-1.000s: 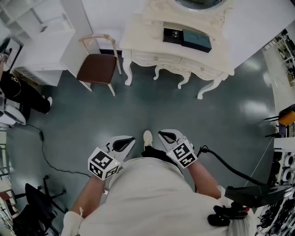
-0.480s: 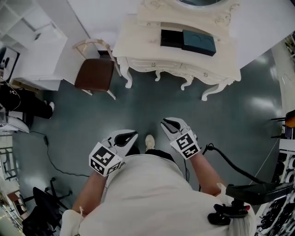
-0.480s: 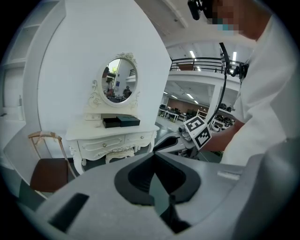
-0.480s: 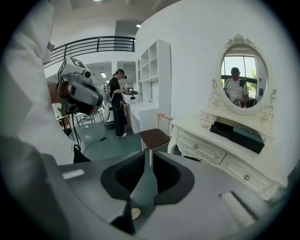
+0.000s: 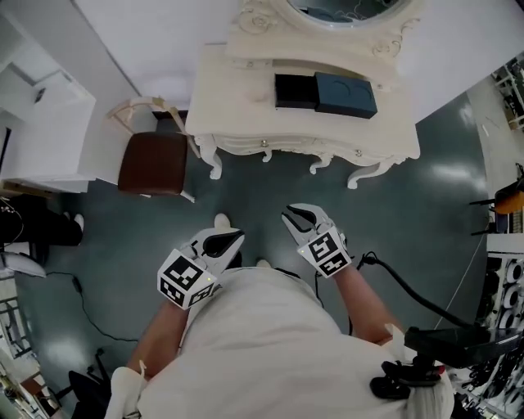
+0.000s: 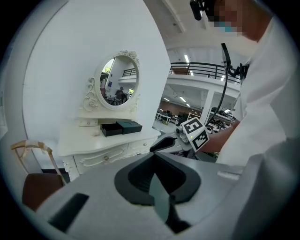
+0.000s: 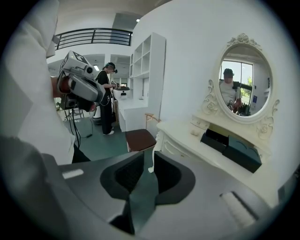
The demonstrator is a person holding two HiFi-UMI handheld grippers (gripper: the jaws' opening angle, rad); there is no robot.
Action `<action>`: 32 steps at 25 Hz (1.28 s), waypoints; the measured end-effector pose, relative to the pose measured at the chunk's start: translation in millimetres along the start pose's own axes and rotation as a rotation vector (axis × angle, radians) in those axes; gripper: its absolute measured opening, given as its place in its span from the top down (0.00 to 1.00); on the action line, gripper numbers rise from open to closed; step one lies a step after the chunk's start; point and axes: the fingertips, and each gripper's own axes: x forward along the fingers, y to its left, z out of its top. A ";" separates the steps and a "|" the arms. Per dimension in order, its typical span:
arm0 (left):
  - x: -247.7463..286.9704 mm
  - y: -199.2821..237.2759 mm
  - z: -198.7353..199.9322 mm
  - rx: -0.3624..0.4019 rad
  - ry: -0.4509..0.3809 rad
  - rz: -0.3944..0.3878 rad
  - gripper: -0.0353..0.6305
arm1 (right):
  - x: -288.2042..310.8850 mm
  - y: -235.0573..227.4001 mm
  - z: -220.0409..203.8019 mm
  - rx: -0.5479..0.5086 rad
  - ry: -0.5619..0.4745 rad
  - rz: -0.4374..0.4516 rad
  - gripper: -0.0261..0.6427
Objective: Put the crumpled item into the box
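Observation:
A dark box, with a black open half [image 5: 295,91] and a teal half [image 5: 347,94], lies on the white dressing table [image 5: 237,123] ahead. In the left gripper view a small pale lump [image 6: 96,133] lies on the tabletop just left of the box [image 6: 119,127]. It shows again as a pale lump [image 7: 195,132] in the right gripper view. Both grippers hang over the floor, short of the table. My left gripper [image 5: 232,240] has its jaws together and holds nothing. My right gripper [image 5: 292,214] has just been opening; a narrow gap shows with nothing in it.
A chair with a brown seat [image 5: 154,164] stands left of the table. An oval mirror [image 5: 352,8] tops it. White shelving [image 5: 41,114] fills the left. A black cable [image 5: 82,303] runs on the floor. A person in black [image 7: 107,101] stands by the shelves.
The dressing table and chair have come nearer as both grippers travelled forward toward them. The right jaws have parted slightly.

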 end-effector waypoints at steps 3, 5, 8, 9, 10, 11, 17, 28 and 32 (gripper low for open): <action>-3.3 46.4 26.1 0.010 -0.006 -0.028 0.94 | 32.3 -30.1 30.0 -0.046 0.018 -0.043 0.86; -9.9 76.3 43.1 0.017 -0.014 -0.043 0.94 | 56.9 -52.8 51.0 -0.081 0.036 -0.075 0.86; -25.7 117.3 55.5 0.021 -0.002 -0.071 0.94 | 95.0 -82.0 79.5 -0.104 0.064 -0.112 0.86; -31.2 130.5 57.2 0.022 0.004 -0.080 0.94 | 107.0 -91.3 87.9 -0.109 0.070 -0.126 0.86; -36.3 143.3 57.6 0.022 0.009 -0.088 0.94 | 118.3 -100.6 95.0 -0.117 0.079 -0.142 0.86; -40.7 155.8 57.2 0.023 0.014 -0.094 0.94 | 129.1 -109.8 100.8 -0.130 0.090 -0.158 0.86; -47.1 203.6 63.5 0.041 0.016 -0.085 0.94 | 183.3 -161.5 119.0 -0.226 0.168 -0.196 0.82; -40.7 267.2 111.7 -0.036 -0.056 0.094 0.94 | 273.8 -272.8 118.3 -0.435 0.328 -0.144 0.74; -31.0 276.2 122.9 -0.082 -0.080 0.166 0.94 | 300.7 -297.6 111.2 -0.502 0.367 -0.090 0.73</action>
